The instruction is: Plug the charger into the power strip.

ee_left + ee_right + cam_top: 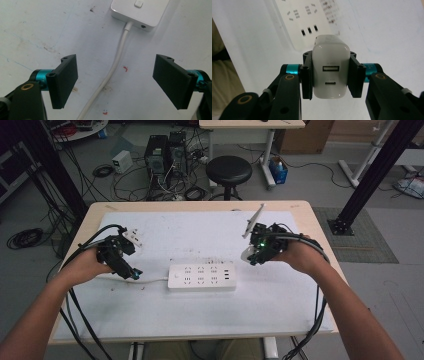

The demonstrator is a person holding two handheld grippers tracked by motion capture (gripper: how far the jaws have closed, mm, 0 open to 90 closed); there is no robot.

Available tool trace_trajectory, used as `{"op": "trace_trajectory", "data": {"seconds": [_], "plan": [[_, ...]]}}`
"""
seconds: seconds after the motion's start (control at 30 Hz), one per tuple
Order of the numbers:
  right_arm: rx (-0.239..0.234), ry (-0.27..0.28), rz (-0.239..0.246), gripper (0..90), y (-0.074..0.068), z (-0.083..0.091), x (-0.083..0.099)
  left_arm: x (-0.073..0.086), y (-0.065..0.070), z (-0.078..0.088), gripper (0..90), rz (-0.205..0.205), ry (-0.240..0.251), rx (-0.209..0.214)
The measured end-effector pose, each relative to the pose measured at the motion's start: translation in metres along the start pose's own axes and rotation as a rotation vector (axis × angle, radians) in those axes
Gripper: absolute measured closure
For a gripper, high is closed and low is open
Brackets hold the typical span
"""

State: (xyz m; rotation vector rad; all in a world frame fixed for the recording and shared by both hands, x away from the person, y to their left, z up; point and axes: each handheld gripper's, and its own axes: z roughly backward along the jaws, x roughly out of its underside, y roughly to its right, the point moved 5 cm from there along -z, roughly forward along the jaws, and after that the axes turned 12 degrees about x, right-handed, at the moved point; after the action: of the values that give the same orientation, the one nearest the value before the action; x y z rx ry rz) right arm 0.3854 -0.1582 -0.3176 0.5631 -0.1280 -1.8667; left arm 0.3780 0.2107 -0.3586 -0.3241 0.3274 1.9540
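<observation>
A white power strip [201, 276] lies in the middle of the white table mat, its cable [150, 281] running off to the left. My left gripper [135, 272] hovers low over that cable just left of the strip. In the left gripper view the gripper [115, 82] stands open, the cable [117, 60] passing on the mat between the jaws without touching them, and the strip's end [140, 11] is ahead. My right gripper [252, 255] is right of the strip and above it, shut on a white USB charger [330, 72], whose ports face the camera. The strip [297, 22] lies blurred beyond it.
A small white adapter [134, 237] rests on the mat behind the left hand. The wooden table's far edge [200, 205] lies beyond the mat. Behind the table, on the floor, are a black stool [229, 170], computer towers [165, 152] and loose cables.
</observation>
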Motion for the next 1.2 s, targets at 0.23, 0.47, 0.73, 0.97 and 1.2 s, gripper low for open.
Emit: {"op": "trace_trajectory", "data": {"seconds": [0.23, 0.47, 0.73, 0.97, 1.2], "plan": [[-0.054, -0.010, 0.118, 62.0, -0.019, -0.035, -0.043, 0.000, -0.001, -0.008, 20.2, -0.007, -0.015, -0.003], [-0.085, -0.034, 0.172, 62.1, -0.026, -0.058, -0.058, 0.002, 0.001, -0.013, 20.2, -0.016, -0.016, 0.001], [-0.078, -0.059, 0.221, 62.1, -0.035, -0.078, -0.070, 0.003, -0.001, -0.017, 20.2, -0.014, -0.011, 0.007], [-0.079, -0.091, 0.282, 62.1, -0.039, -0.095, -0.076, 0.005, -0.001, -0.018, 20.2, 0.005, 0.021, 0.011], [-0.093, -0.109, 0.352, 62.1, -0.042, -0.101, -0.078, 0.009, -0.004, -0.019, 20.2, -0.002, 0.005, 0.013]]}}
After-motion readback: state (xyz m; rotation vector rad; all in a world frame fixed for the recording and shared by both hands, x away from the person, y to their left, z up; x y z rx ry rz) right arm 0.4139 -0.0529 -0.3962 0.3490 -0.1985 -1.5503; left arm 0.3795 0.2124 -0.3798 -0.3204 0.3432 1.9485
